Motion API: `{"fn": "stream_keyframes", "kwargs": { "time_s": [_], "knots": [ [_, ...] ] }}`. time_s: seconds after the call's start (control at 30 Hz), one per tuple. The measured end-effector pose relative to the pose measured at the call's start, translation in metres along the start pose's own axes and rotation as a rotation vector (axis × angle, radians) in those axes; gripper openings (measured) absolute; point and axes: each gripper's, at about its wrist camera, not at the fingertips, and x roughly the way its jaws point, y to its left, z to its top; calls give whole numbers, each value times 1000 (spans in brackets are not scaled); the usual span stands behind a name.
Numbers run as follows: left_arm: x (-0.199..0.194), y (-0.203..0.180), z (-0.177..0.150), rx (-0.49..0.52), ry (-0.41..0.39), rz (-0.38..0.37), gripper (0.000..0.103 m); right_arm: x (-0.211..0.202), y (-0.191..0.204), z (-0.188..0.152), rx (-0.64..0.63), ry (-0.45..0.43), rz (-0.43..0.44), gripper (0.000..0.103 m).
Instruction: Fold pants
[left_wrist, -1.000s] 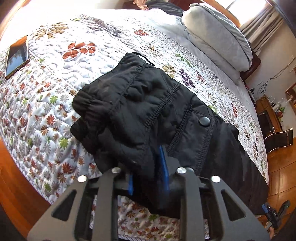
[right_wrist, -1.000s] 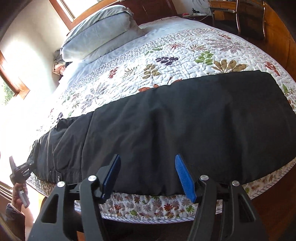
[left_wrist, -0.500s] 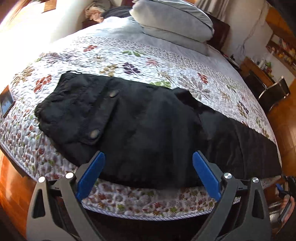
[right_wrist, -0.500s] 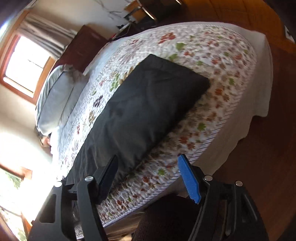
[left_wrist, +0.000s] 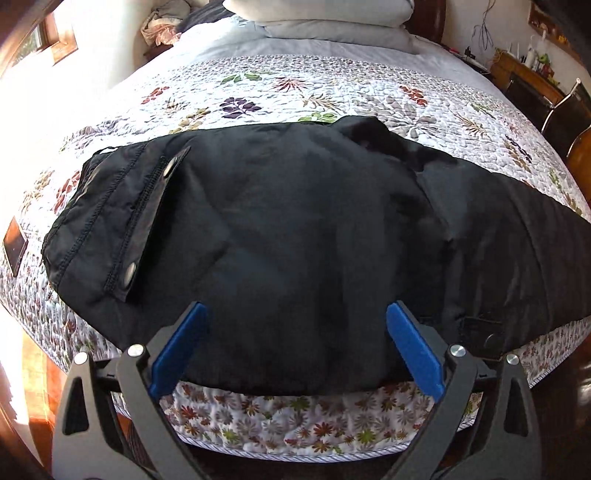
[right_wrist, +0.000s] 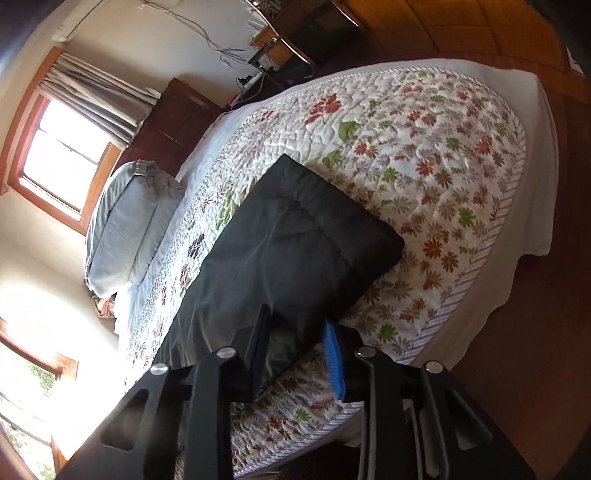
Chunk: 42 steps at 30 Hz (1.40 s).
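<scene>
Released since earlier: left gripper (left_wrist: 293, 347), wide, empty. Right gripper (right_wrist: 297, 356) narrowed around pants (left_wrist: 295, 229) ahead, grip unclear; cross-folds remaining.

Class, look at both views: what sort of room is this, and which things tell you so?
Most likely a bedroom: a bed with a floral quilt, stacked pillows at its head, and a curtained window.

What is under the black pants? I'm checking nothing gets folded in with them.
The black pants lie directly on the floral quilt, which shows all around them. A phone lies apart, beside the waistband. Whatever is beneath the fabric itself is covered.
</scene>
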Motion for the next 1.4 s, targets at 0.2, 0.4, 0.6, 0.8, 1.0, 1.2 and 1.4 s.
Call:
{"fn": "stream_keyframes", "kwargs": {
  "time_s": [0.2,0.4,0.6,0.8,1.0,1.2,1.4],
  "knots": [
    [11,14,6,-111,7,-16,100,20,26,23,-96,-6,-4,11],
    [14,14,9,-114,11,-8,100,39,18,21,-71,86,-93,12],
    [11,16,9,-123,9,-19,100,10,-11,6,15,62,-79,42],
    [-6,24,8,-207,-28,-69,100,-11,-33,-1,148,18,38,57],
    [-23,27,8,-200,-51,-47,100,3,-50,-3,277,-23,139,73],
    [-29,36,4,-226,-37,-37,100,21,-58,-6,323,-28,180,75],
    [-22,45,0,-263,2,-46,100,40,-64,-1,353,-47,212,75]
  ]
}}
